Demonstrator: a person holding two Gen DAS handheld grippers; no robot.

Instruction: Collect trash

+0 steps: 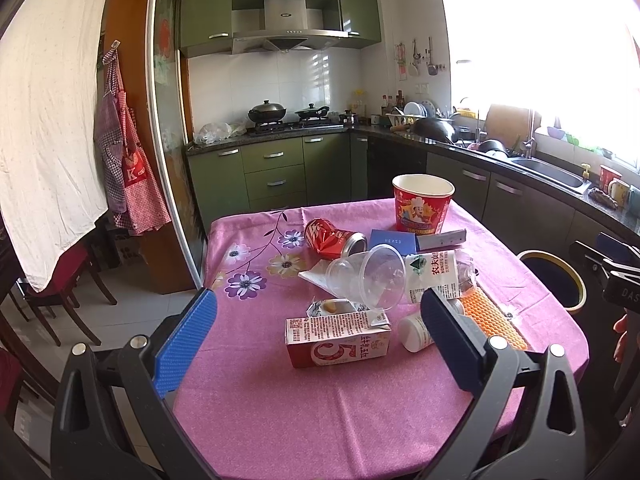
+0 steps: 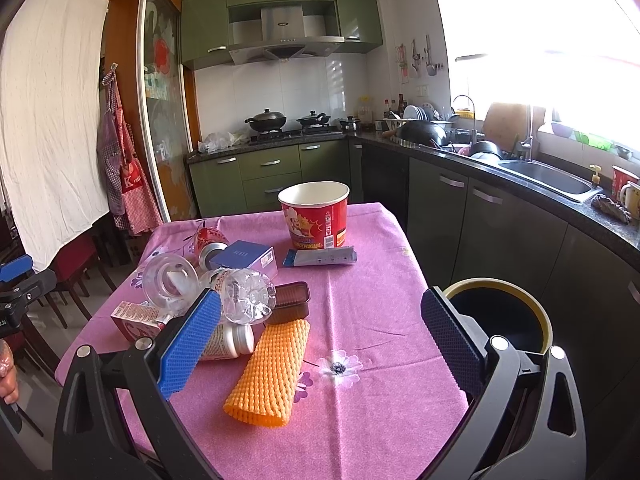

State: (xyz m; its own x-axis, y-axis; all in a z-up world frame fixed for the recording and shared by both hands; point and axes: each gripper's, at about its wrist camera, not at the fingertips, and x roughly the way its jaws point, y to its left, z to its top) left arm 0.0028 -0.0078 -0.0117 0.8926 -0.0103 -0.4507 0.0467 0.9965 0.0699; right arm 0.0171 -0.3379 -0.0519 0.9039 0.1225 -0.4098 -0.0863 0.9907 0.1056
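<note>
Trash lies on a pink tablecloth (image 1: 320,392): a red milk carton (image 1: 338,340), a clear plastic cup (image 1: 366,280) on its side, a crushed water bottle (image 1: 438,274), a red can (image 1: 334,238), a red paper bucket (image 1: 422,203), a white pill bottle (image 1: 414,328), and orange foam net (image 2: 270,372). A black bin (image 2: 500,320) stands beside the table's right edge. My left gripper (image 1: 320,334) is open above the near table, carton between its fingers' line. My right gripper (image 2: 320,340) is open over the foam net.
A blue box (image 2: 248,258), a grey-blue wrapper (image 2: 320,258) and a dark tin (image 2: 290,300) also lie on the table. Kitchen counter with a sink (image 2: 548,176) runs along the right. Chairs (image 1: 68,280) stand at the left.
</note>
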